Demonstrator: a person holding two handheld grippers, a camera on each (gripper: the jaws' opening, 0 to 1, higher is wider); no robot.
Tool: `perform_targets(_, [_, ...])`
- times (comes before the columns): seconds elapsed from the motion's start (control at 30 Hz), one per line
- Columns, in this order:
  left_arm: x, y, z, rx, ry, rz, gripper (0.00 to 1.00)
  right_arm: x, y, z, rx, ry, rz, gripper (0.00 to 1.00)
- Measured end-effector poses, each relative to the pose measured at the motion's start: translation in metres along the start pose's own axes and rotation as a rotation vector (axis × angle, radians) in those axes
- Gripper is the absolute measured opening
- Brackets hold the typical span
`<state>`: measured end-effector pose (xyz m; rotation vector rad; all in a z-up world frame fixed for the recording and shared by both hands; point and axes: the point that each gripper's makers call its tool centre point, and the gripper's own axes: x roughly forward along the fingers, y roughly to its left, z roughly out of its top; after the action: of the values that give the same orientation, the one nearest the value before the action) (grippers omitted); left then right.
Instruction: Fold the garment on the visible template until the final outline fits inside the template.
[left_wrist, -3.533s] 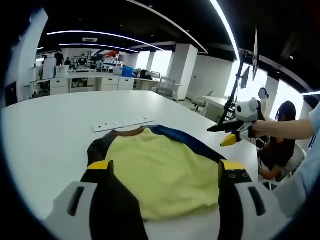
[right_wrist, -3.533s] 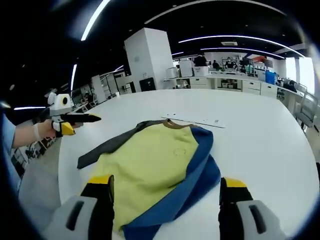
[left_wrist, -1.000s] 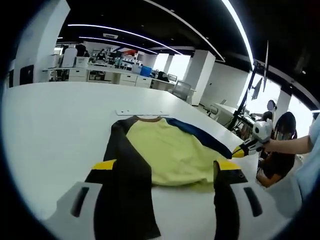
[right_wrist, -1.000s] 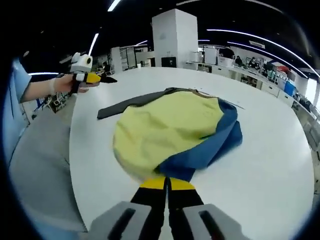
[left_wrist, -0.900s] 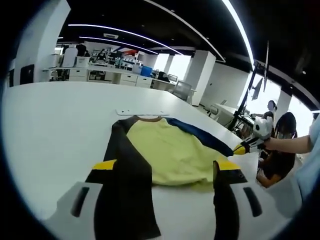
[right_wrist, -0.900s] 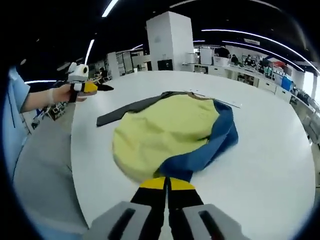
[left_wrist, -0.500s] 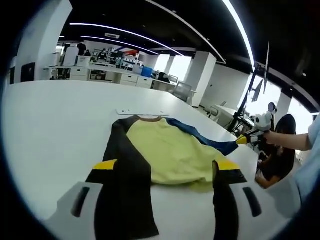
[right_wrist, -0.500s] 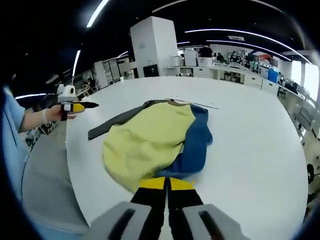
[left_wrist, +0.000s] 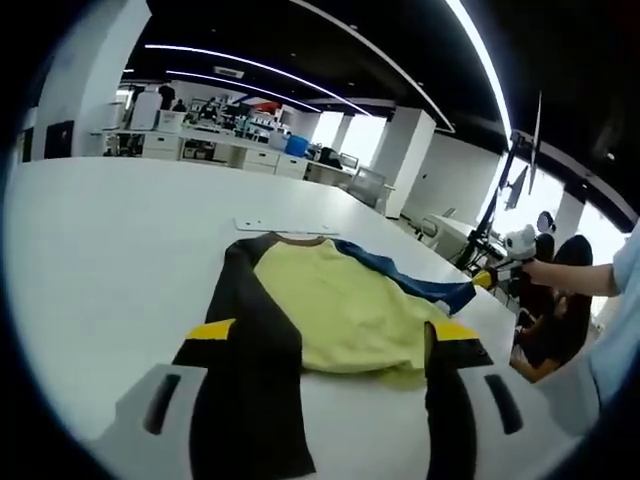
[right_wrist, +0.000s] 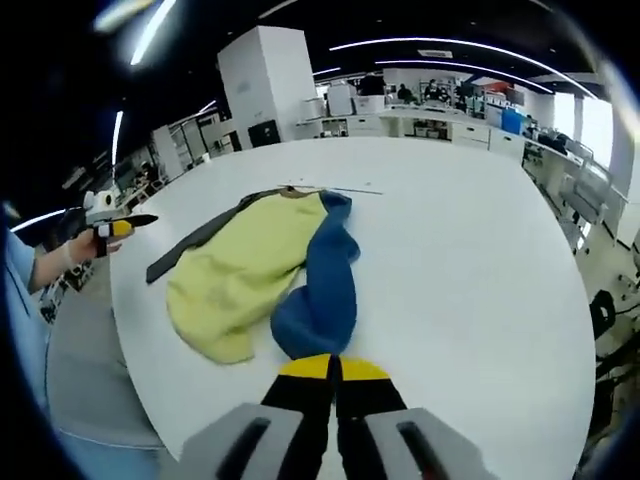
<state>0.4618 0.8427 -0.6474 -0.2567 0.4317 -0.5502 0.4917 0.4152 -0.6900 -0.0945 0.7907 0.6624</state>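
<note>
A garment lies flat on the white table (left_wrist: 100, 240): yellow body (left_wrist: 340, 300), black sleeve (left_wrist: 235, 285), blue sleeve (left_wrist: 420, 285). My left gripper (left_wrist: 335, 335) hovers open at the near hem, and the black sleeve runs down toward its left jaw. In the right gripper view my right gripper (right_wrist: 333, 366) is shut on the end of the blue sleeve (right_wrist: 325, 285), which is drawn out straight from the yellow body (right_wrist: 240, 265). The black sleeve (right_wrist: 185, 250) lies on the far side. The right gripper (left_wrist: 488, 279) shows held at the blue sleeve's tip; the left gripper (right_wrist: 118, 227) shows in a person's hand.
A thin white strip (left_wrist: 285, 226) lies on the table just beyond the collar, the same strip (right_wrist: 340, 188) in the right gripper view. A seated person (left_wrist: 560, 310) is past the table edge. Desks, chairs and columns stand in the office behind.
My right gripper, open 3.5 s ago, shut on the blue sleeve and has drawn it out sideways away from the yellow body. The left gripper has stayed open near the hem.
</note>
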Motion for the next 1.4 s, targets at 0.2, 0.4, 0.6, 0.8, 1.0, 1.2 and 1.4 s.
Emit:
perform_targets(0.2, [0.002,0.004,-0.002,-0.009,0.002,0.007,0.71,0.003,-0.026,0.001,0.009,0.041,-0.026,0.0])
perform_targets(0.4, [0.006,0.009,-0.007,-0.026,0.006,0.019,0.7,0.011,-0.055,-0.005,0.016,0.105,-0.059,0.0])
perform_targets(0.6, [0.009,0.01,-0.006,-0.039,-0.002,0.022,0.7,0.021,-0.077,-0.009,0.029,0.159,-0.079,0.0])
perform_targets(0.8, [0.011,0.011,-0.004,-0.051,-0.017,0.027,0.69,0.031,-0.097,-0.016,0.007,0.234,-0.099,0.0])
perform_targets(1.0, [0.013,0.014,-0.005,-0.061,-0.019,0.036,0.69,0.035,-0.115,-0.023,-0.004,0.289,-0.122,0.0])
perform_targets(1.2, [0.013,0.019,-0.008,-0.07,-0.016,0.049,0.69,0.035,-0.127,-0.024,-0.013,0.318,-0.135,0.0])
perform_targets(1.4, [0.016,0.02,-0.015,-0.076,-0.001,0.05,0.69,0.034,-0.143,-0.021,-0.035,0.335,-0.16,0.0])
